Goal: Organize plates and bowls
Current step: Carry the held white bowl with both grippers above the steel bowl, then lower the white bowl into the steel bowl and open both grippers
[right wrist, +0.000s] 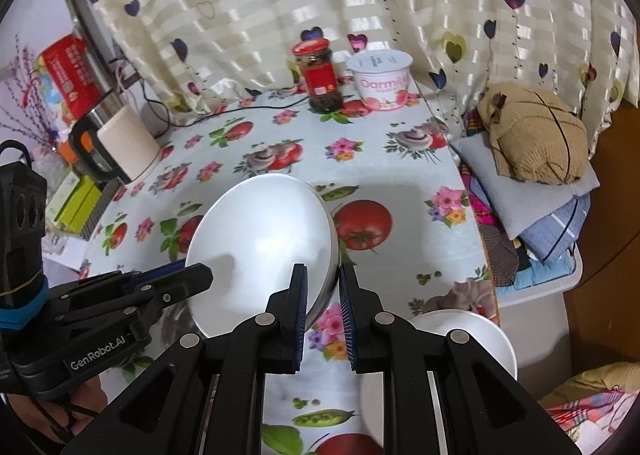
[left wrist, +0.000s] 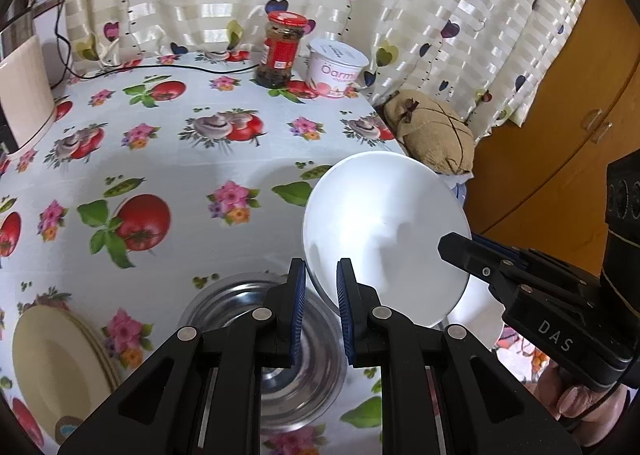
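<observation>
A white bowl (left wrist: 380, 223) (right wrist: 264, 247) hangs tilted above the flowered tablecloth, held by both grippers at opposite rims. My left gripper (left wrist: 322, 275) is shut on its near rim and shows at the left of the right wrist view (right wrist: 208, 275). My right gripper (right wrist: 324, 279) is shut on the other rim and enters the left wrist view from the right (left wrist: 444, 245). Under the left gripper sits a steel bowl (left wrist: 280, 339). A stack of cream plates (left wrist: 56, 359) lies at the table's near left. A second white bowl (right wrist: 464, 335) rests by the table's right edge.
A red-lidded jar (left wrist: 280, 51) and a yogurt tub (left wrist: 336, 67) stand at the back by the curtain. A white kettle (right wrist: 128, 143) with a black cable is at the left. A brown cushion (right wrist: 532, 131) on folded cloth lies beyond the right edge, beside a wooden cabinet (left wrist: 560, 127).
</observation>
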Available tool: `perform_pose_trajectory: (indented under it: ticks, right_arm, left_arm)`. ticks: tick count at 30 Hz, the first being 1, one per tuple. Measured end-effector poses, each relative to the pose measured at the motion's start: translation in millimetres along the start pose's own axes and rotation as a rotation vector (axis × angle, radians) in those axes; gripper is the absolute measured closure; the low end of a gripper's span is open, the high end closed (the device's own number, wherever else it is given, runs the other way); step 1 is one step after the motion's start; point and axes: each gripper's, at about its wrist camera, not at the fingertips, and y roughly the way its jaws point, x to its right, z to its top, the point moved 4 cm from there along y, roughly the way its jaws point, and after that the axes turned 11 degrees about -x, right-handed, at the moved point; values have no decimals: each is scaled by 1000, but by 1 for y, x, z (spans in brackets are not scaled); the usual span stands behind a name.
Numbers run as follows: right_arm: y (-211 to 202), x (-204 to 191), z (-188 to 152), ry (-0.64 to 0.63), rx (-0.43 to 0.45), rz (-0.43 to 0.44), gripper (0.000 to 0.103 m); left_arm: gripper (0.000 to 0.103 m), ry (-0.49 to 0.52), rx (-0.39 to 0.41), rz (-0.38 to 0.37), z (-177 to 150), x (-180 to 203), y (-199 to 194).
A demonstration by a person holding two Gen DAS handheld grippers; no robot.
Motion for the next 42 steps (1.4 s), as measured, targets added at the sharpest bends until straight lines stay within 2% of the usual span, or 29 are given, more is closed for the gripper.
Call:
perform_pose_trajectory:
  ticks: [9,19,27,42]
  right_arm:
    - [0,-31,-14,-35,-13,24,87]
    - [17,-59,-32,-59,-69,58,87]
    - [33,-65,-40,-62,-118,77,87]
    - [57,-65,-46,-63,-181,78,87]
  left_arm:
    - [86,-25,-7,35,-23,-20,-16]
    - [86,-71,-45,63,-48,-44,-17]
    - [86,-89,-81,82,-56,-55,-10]
    - [86,-107,-117,69,-62,-65,6]
